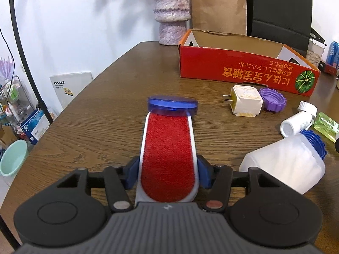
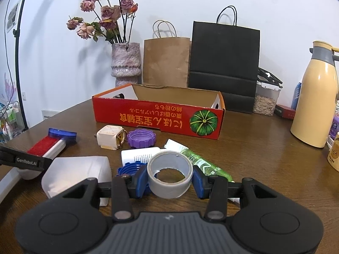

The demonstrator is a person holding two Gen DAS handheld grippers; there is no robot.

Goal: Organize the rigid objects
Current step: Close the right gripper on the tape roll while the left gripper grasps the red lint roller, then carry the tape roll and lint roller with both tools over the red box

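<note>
Box (image 2: 159, 114) behind plug (image 2: 110, 137) and cap (image 2: 141, 138) — bags (image 2: 166, 61) beyond.

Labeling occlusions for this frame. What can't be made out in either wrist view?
- Box floor: both views, hidden by its front wall.
- Green bottle: cut by the frame edge in left view, partly behind the tape roll in right view.
- White bottle label: right view, print too small.

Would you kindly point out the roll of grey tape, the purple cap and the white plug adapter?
roll of grey tape (image 2: 169, 187): right wrist view, outer front wall.
purple cap (image 2: 141, 139): right wrist view, ridged near rim.
white plug adapter (image 1: 245, 100): left wrist view, top face.
</note>
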